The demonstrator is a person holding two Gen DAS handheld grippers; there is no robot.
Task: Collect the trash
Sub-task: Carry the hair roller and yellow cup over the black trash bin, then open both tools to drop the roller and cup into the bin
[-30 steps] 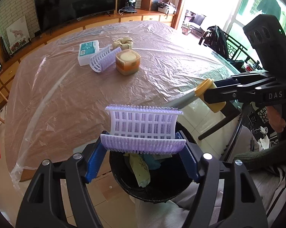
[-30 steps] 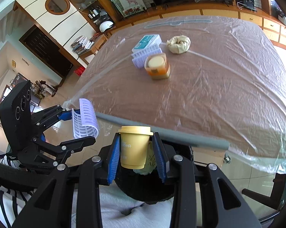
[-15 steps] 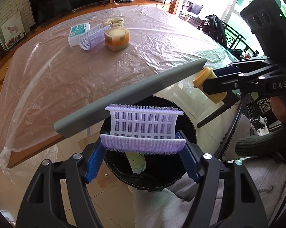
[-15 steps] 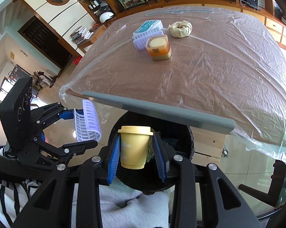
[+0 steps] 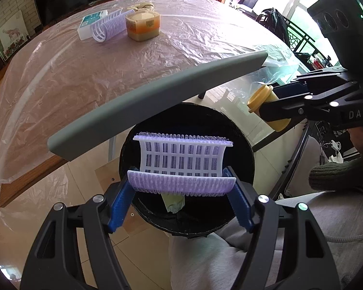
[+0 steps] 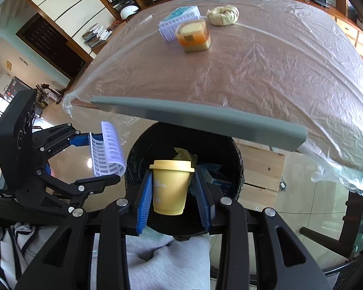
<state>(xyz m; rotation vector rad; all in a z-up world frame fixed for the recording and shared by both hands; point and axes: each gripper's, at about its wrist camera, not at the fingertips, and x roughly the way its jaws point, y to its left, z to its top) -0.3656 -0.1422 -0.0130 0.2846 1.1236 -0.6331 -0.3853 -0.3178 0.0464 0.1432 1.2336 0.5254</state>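
Seen from the left gripper, its blue pads clamp the two ends of a curved white and lilac plastic mesh piece, held above the open mouth of a black trash bin with a pale green scrap inside. At right, the right gripper pinches a yellow lidded cup beside the bin. Behind, a plastic-covered table with a grey edge guard carries a second mesh piece, a white box and an orange lidded container.
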